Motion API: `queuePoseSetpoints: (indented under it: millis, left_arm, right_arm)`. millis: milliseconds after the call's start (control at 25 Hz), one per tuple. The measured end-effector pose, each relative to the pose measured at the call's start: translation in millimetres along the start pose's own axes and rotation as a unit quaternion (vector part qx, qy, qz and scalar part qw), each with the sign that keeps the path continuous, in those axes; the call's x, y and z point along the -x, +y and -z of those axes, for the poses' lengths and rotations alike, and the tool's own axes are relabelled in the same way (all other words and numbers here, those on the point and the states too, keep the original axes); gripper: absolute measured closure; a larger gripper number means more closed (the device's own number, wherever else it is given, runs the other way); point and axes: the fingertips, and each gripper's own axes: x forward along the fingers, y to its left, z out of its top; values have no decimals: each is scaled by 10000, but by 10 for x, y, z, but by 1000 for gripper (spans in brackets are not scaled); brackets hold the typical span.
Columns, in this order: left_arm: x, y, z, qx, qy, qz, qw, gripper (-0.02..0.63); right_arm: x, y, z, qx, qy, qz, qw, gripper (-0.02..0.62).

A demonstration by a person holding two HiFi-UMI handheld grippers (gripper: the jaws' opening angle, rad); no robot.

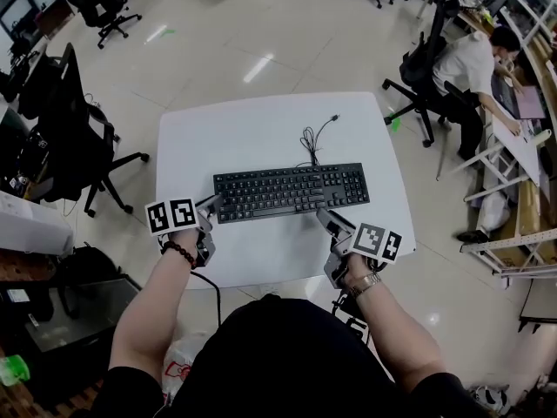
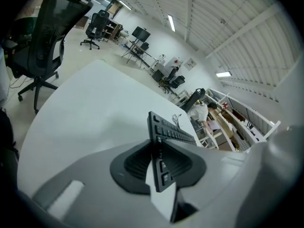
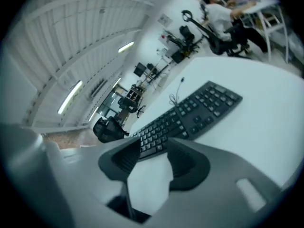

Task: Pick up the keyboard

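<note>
A black keyboard [image 1: 291,192] lies across the middle of the white table [image 1: 252,129], with its cable [image 1: 311,136] coiled behind it. My left gripper [image 1: 211,205] is at the keyboard's left end. In the left gripper view that end [image 2: 164,141] stands edge-on between the two pads, and the left gripper [image 2: 159,164] is shut on it. My right gripper [image 1: 324,219] is at the keyboard's front edge, towards its right side. In the right gripper view the right gripper [image 3: 152,158] is open, with bare table between the pads and the keyboard [image 3: 190,118] just past the fingertips.
The table's front edge [image 1: 270,279] runs close to my hands. Black office chairs [image 1: 74,138] stand to the left. At the right, a person [image 1: 470,64] sits on a chair [image 1: 426,64] at a desk. Tiled floor surrounds the table.
</note>
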Motion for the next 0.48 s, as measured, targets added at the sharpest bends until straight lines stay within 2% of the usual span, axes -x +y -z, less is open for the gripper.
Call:
queuePoseSetpoints:
  millis: [120, 200, 480]
  left_arm:
    - [84, -118, -39, -44, -18, 34, 10000, 531]
    - [131, -187, -48, -52, -26, 55, 10000, 532]
    - [183, -327, -47, -122, 1, 24, 9999, 534]
  right_arm:
    - [-110, -272, 166, -948, 21, -57, 9955, 394]
    - [-173, -415, 238, -1365, -43, -92, 9906, 374]
    - [-372, -627, 162, -1963, -378, -314, 9793, 364]
